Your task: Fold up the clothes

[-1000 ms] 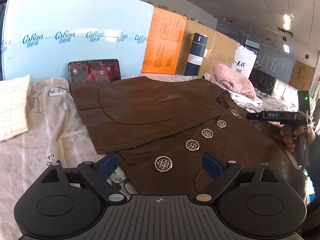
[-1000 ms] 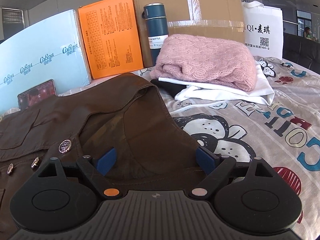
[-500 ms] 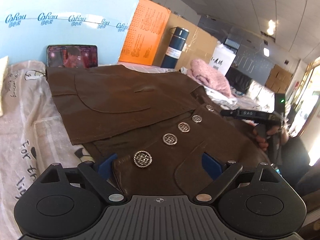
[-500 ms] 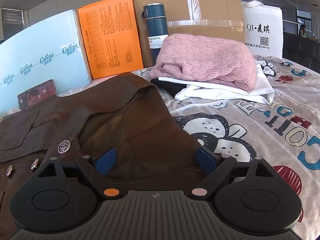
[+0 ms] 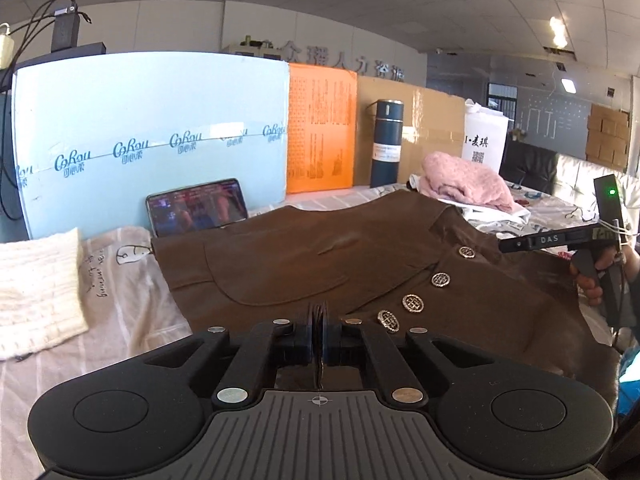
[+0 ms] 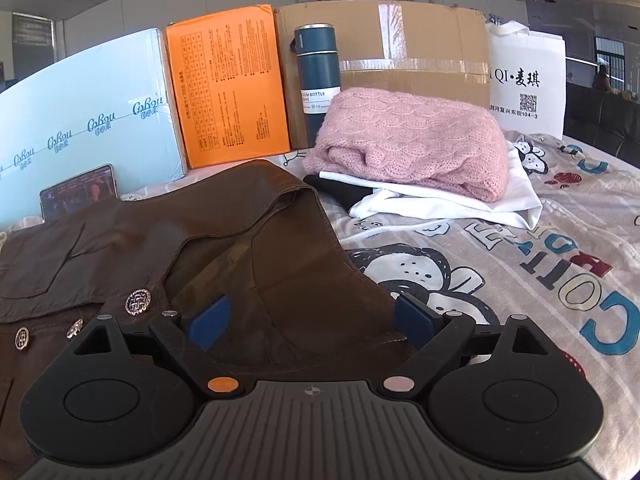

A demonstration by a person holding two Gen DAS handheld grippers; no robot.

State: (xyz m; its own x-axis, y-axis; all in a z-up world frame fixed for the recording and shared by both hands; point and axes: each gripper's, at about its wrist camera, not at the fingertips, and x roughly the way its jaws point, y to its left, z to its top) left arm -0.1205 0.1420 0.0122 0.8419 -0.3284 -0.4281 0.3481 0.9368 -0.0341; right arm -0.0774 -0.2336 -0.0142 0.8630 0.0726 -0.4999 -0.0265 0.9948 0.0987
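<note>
Left gripper (image 5: 320, 330): jaws pinched together on a thin fold of the brown vest (image 5: 304, 256), fabric edge visible between the blue pads at the hem, just left of the lowest button. Right gripper (image 6: 310, 316): jaws spread wide, holding nothing, straddling the vest's shoulder/armhole edge with the fabric lying between the pads; can't tell whether the pads touch it. Vest lies flat on the bed (image 6: 520, 264), which has a cartoon-print sheet; front panel is up, with a row of round metal buttons (image 5: 413, 303) running diagonally and a curved pocket seam on the far panel. In the left wrist view the right gripper body marked "DAS" (image 5: 560, 239) sits at the vest's far right edge, with the person's hand (image 5: 600, 276) on its handle. Behind the vest: phone (image 5: 197, 207) propped with the screen lit, against a light blue box (image 5: 152, 128); orange box (image 6: 228, 96), cardboard box (image 6: 420, 44), dark teal bottle (image 6: 318, 76) standing upright and white bag (image 6: 528, 80) with printed text lined up along the back. Folded pink knit sweater (image 6: 412, 144) is stacked on a white garment (image 6: 448, 200), beside the vest's collar, not touching it. Cream knit textile (image 5: 38, 292) lies on the bed left of the vest, apart from it.
</note>
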